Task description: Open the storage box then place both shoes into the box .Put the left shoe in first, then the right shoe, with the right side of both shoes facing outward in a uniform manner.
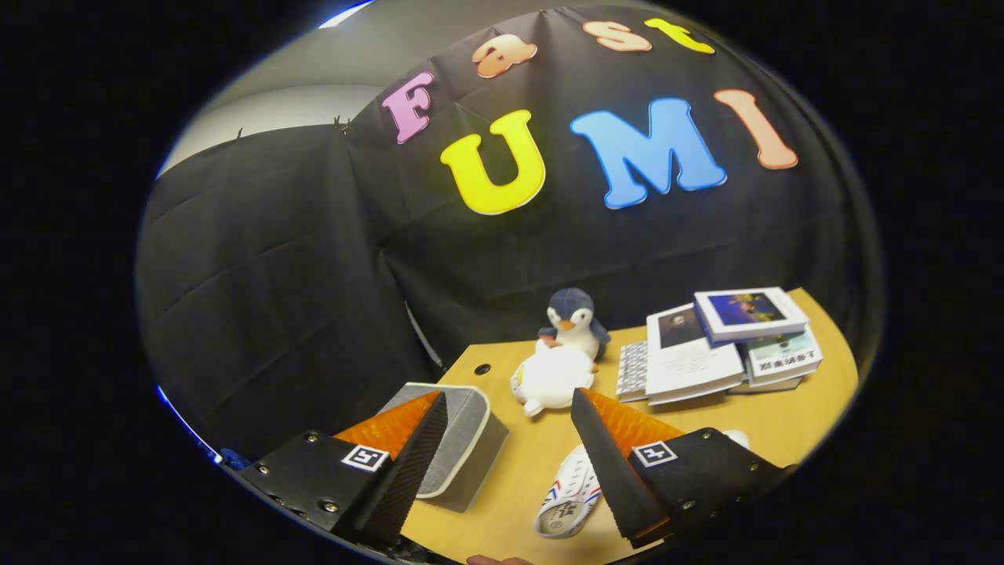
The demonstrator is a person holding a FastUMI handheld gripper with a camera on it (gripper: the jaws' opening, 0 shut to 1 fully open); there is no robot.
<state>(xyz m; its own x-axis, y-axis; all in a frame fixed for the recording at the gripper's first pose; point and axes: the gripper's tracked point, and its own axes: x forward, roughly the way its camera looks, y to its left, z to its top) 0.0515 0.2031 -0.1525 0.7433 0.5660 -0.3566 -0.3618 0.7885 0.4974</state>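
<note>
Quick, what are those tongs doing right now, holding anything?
Tongs: open, holding nothing; the shoe lies on the table by one finger, ungripped.

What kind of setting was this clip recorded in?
Probably a staged recording booth, not a home: black cloth wall, wooden desk with stacked books and a plush penguin. The hand-held gripper is open.

Even overhead light falls on the bench (706,439), bright enough to give the wood a warm, flat sheen with no harsh glare, while the dark cloth wall (314,275) behind soaks up light and shows only faint creases. Shadows are short and soft. Focus is sharp near and far, though fisheye distortion bends the bench's edges.
</note>
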